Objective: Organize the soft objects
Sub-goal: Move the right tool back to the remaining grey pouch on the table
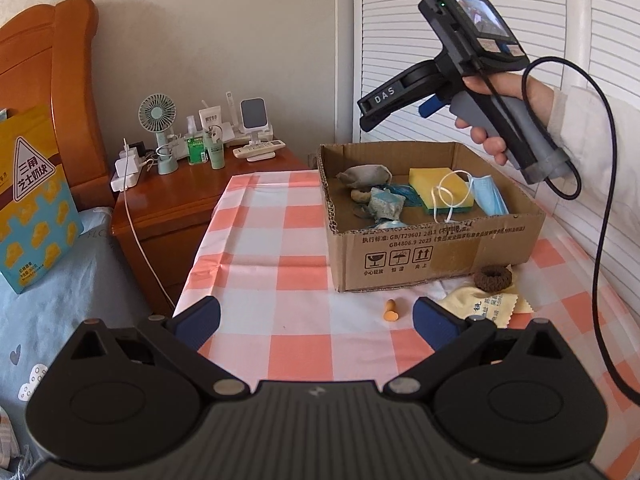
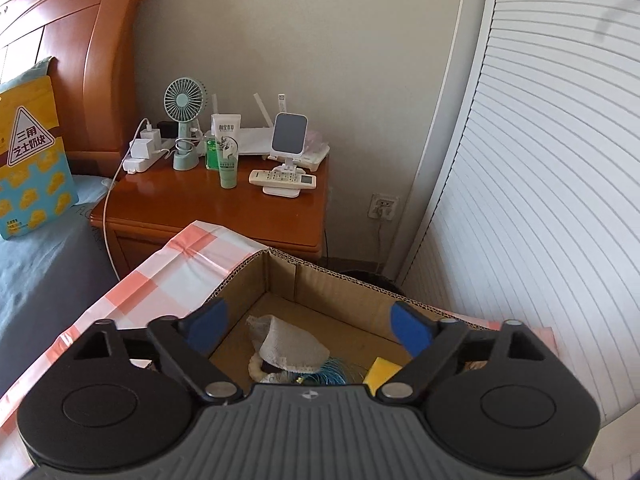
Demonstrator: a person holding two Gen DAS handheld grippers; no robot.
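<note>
- Left gripper (image 1: 316,318) hung low over the checked surface (image 1: 280,248), jaws spread wide and empty, lined up on the orange earplug (image 1: 391,310) — likely the next pick.
- The box (image 1: 436,252) already held the sponge (image 1: 440,188), mask (image 1: 490,196) and cloth (image 1: 364,176).
- Scrunchie (image 1: 493,278) and wipe packet (image 1: 480,304) waited outside, by its front wall.
- Right gripper (image 2: 308,330) hovered above the box, jaws apart, empty — seemingly just unloaded.
</note>
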